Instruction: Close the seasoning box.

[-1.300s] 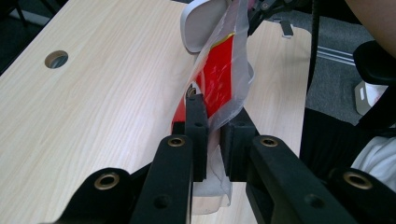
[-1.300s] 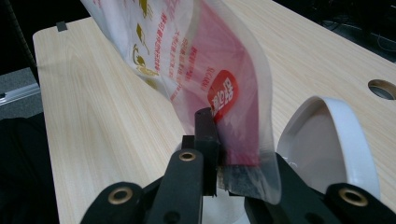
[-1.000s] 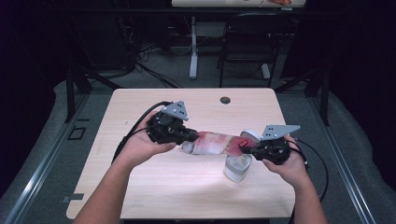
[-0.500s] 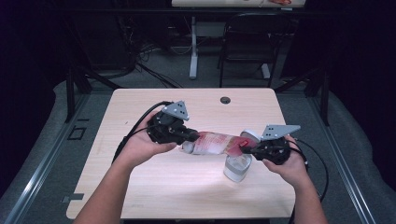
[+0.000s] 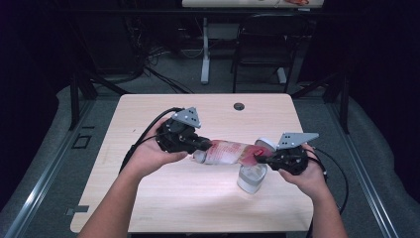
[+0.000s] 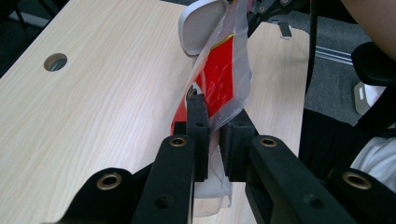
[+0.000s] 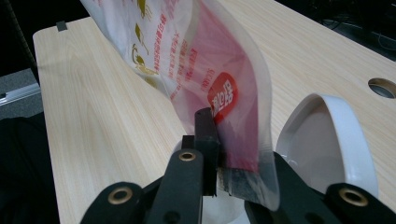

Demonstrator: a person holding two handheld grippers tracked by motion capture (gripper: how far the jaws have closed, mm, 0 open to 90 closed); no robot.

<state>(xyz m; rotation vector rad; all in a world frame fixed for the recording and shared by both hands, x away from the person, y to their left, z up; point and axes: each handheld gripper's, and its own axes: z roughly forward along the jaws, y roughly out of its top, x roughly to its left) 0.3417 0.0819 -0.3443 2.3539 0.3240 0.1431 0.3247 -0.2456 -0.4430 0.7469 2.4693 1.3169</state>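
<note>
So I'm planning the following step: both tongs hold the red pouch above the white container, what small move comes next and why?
Probably tip the pouch so its end at the right tongs dips toward the white container. Both the left tongs and the right are clamped on its ends, it hangs roughly level, and the container's lid stands open.

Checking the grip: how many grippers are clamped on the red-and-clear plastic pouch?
2: the left gripper holds one end of the red-and-clear plastic pouch, the right gripper the other.
</note>
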